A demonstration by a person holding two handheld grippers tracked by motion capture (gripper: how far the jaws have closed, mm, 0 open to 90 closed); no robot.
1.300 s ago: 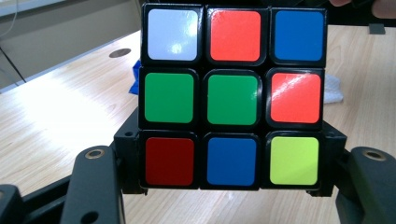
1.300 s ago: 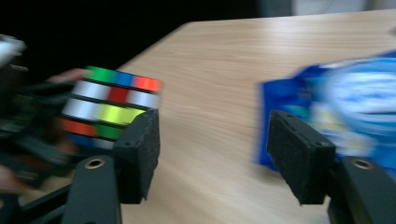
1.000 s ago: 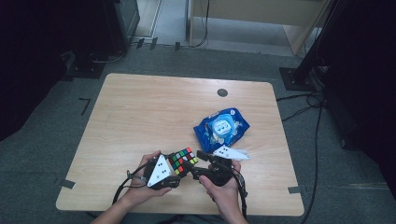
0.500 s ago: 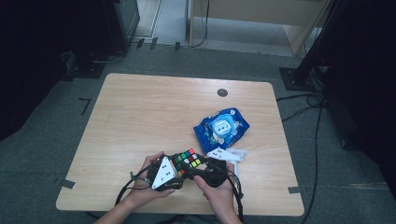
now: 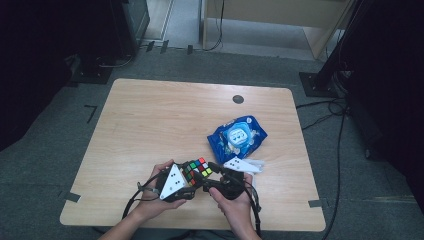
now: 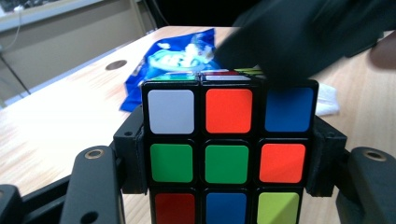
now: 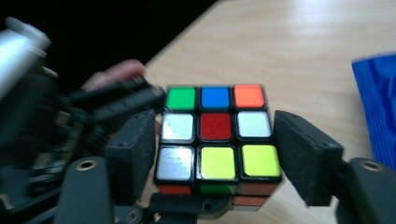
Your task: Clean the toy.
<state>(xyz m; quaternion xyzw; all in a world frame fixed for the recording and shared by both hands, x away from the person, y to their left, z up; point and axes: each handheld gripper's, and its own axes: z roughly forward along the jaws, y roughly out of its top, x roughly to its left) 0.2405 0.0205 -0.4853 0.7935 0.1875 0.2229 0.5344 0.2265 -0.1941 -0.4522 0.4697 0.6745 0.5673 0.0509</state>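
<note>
Rubik's cube [image 6: 227, 154] clamped in left gripper [image 6: 227, 163], above table [image 5: 150, 120].

A cube [image 5: 196, 170] sits between both tongs, a packet [image 5: 237, 137] behind.

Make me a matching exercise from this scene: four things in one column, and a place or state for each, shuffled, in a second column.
1. cube
2. blue packet
3. left gripper
4. dark round spot

A. near the table's far edge
B. shut on the cube
C. lying on the table beyond the hands
D. held above the table's near edge, between both grippers

Pairs: 1-D, 2-C, 3-B, 4-A
</note>
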